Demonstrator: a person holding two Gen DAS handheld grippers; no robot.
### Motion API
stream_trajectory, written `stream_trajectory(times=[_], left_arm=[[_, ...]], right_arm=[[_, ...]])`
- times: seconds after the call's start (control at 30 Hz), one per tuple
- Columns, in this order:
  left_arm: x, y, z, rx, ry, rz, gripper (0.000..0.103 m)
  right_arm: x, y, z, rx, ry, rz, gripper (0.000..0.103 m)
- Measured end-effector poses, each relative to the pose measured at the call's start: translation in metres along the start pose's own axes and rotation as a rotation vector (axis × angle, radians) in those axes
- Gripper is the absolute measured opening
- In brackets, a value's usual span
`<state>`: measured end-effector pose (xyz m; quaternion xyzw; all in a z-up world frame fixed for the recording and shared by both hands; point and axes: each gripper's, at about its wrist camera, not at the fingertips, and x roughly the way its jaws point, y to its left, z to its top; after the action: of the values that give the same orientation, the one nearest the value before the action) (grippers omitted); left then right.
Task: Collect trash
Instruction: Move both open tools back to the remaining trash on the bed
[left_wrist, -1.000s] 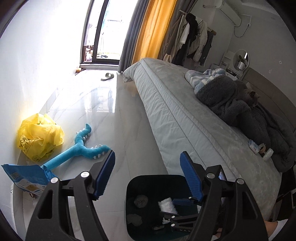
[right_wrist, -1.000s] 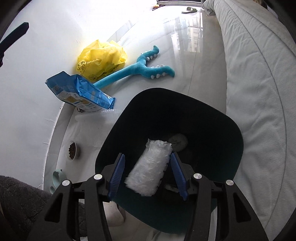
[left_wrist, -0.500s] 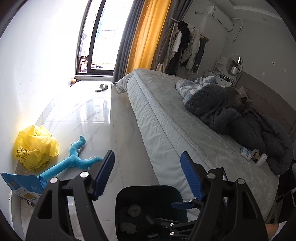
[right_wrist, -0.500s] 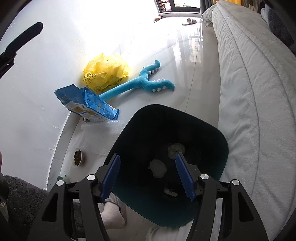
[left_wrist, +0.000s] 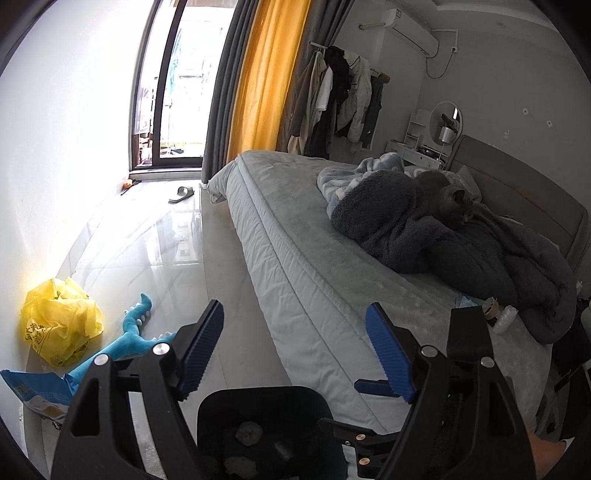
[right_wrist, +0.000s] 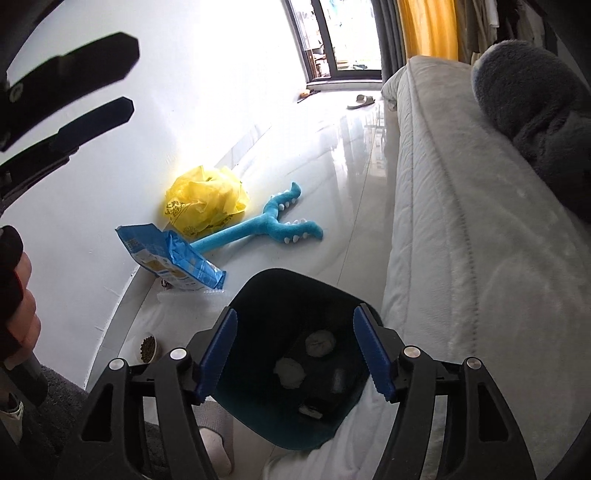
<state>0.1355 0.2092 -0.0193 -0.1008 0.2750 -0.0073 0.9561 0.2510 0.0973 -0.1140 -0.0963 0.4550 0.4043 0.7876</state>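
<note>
Trash bin (right_wrist: 258, 295), dark, open-topped, stands on the glossy white tile floor (left_wrist: 155, 258) right beside the bed (left_wrist: 295, 258). Crumpled wads of trash (right_wrist: 319, 342) lie at its bottom.

Rt gripper (right_wrist: 295, 350) hangs over the bin, jaws opening, nothing btwn the blue pads. Lt gripper (left_wrist: 295, 347) is also above the bin, jaws opening wide and empty.

Along the white wall: yellow plastic bag (right_wrist: 205, 201), blue plush toy (right_wrist: 266, 225), blue pouch (right_wrist: 170, 258). A slipper (left_wrist: 181, 194) lies near the balcony door.

Only lt view shows the far room: orange curtain (left_wrist: 266, 74), coat rack w/ clothes (left_wrist: 340, 96), grey cat (left_wrist: 452, 203) on a dark blanket (left_wrist: 424, 236), small items (left_wrist: 498, 314) on the bed edge.

Only rt view shows a bowl of kibble (right_wrist: 148, 347) by the wall, a hand (right_wrist: 16, 306) at the left edge, and the bin's full interior.
</note>
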Motion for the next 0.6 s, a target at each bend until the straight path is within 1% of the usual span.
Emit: stream_trajectory(times=[0.13, 0.3, 0.6], left_arm=[[0.008, -0.02, 0.0, 0.026, 0.005, -0.016, 0.082], [0.02, -0.042, -0.001, 0.043, 0.02, -0.04, 0.082], [0.039, -0.077, 0.0, 0.029, 0.045, -0.099, 0.082]], right_arm=[[-0.024, -0.022, 0.001, 0.012, -0.045, -0.039, 0.069], [-0.048, -0.053, -0.003, 0.049, -0.08, -0.077, 0.069], [-0.086, -0.095, -0.018, 0.098, -0.139, -0.151, 0.07]])
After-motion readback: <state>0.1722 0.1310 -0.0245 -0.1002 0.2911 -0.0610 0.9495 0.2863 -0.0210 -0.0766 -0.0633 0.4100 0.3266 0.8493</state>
